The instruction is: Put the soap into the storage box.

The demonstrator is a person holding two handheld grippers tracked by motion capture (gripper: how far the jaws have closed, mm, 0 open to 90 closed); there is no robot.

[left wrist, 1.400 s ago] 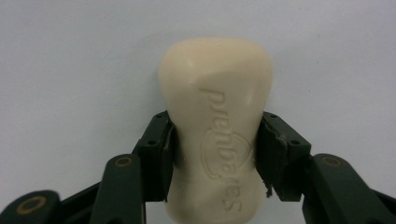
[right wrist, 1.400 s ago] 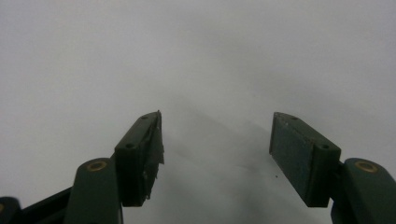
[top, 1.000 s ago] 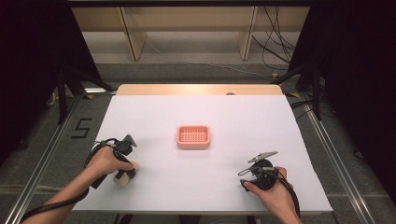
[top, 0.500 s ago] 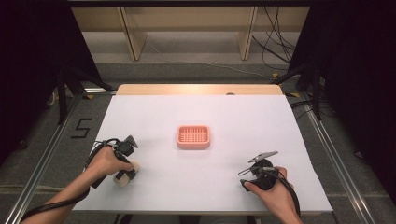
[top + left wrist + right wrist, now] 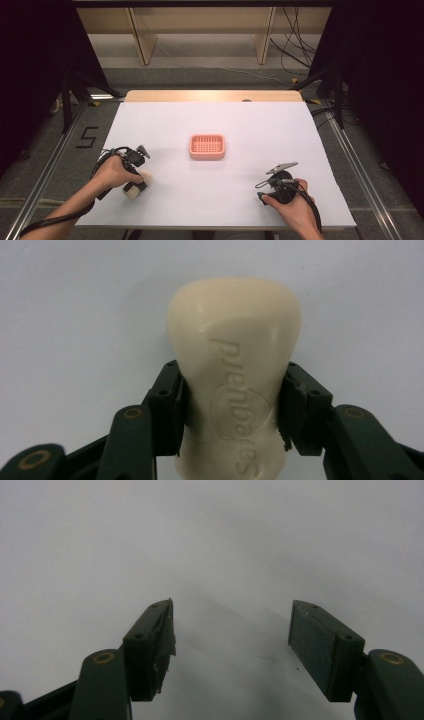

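The left gripper [image 5: 231, 410] pinches a cream bar of soap [image 5: 235, 365] between its 2 fingers [image 5: 167, 407], low on the white tabletop [image 5: 260, 125] at about 8 o'clock from the pink soap dish [image 5: 206, 146], well apart from it. The grip sits on the bar's narrower half, so the smooth, rounded soap could squirt forward or twist if squeezed harder or lifted fast. The right gripper [image 5: 232, 650] rests at 4 o'clock, fingers spread and empty.
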